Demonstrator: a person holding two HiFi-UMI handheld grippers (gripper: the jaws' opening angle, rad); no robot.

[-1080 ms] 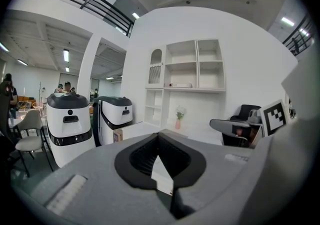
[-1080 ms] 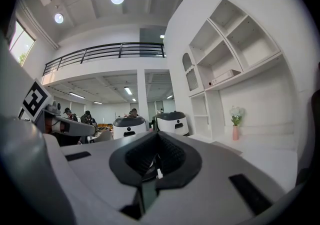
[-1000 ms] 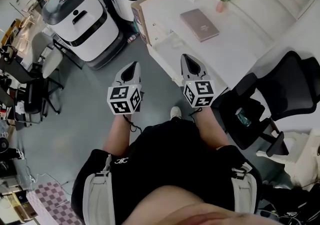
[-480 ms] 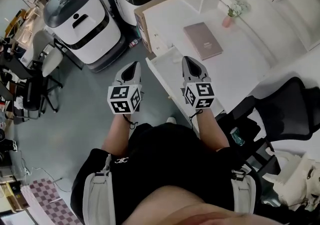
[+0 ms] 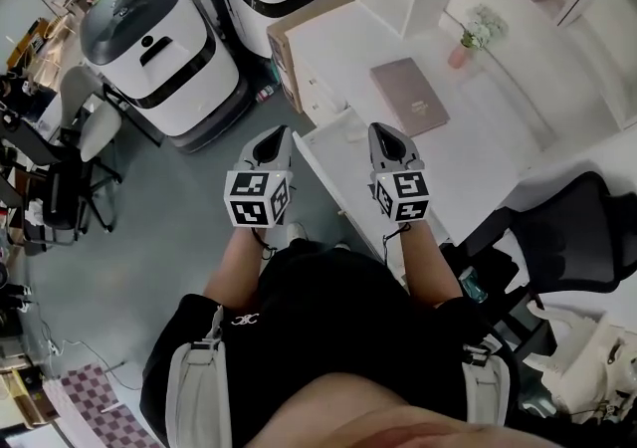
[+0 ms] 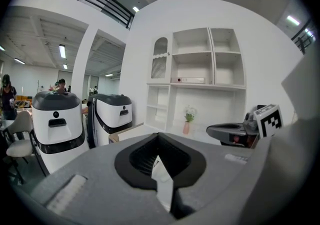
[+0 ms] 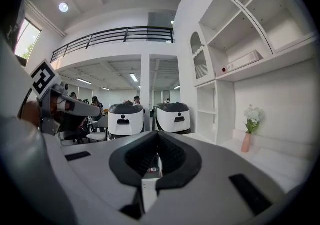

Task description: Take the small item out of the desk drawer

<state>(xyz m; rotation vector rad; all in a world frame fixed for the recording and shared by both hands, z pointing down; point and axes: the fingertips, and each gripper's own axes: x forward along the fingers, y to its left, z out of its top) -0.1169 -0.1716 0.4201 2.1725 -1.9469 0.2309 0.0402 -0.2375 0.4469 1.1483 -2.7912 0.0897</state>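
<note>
1. The small item is not in sight. I judge it lies inside the desk drawer (image 5: 317, 95), under the near-left corner of the white surface (image 5: 478, 137).
2. Being small, it is probably light and easily flicked away, so I would pinch it gently across its narrow sides.
3. Whether the drawer is open, I cannot tell.
4. The left tongs (image 5: 271, 137) and right tongs (image 5: 390, 133) are both clenched on nothing and touch nothing.
5. A pink book (image 5: 410, 96) lies on top of the surface.

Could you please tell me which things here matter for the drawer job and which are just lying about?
Job: desk, drawer, left gripper, right gripper. The small item is not visible.
Lying about: book, flower vase, chair, white machines.
</note>
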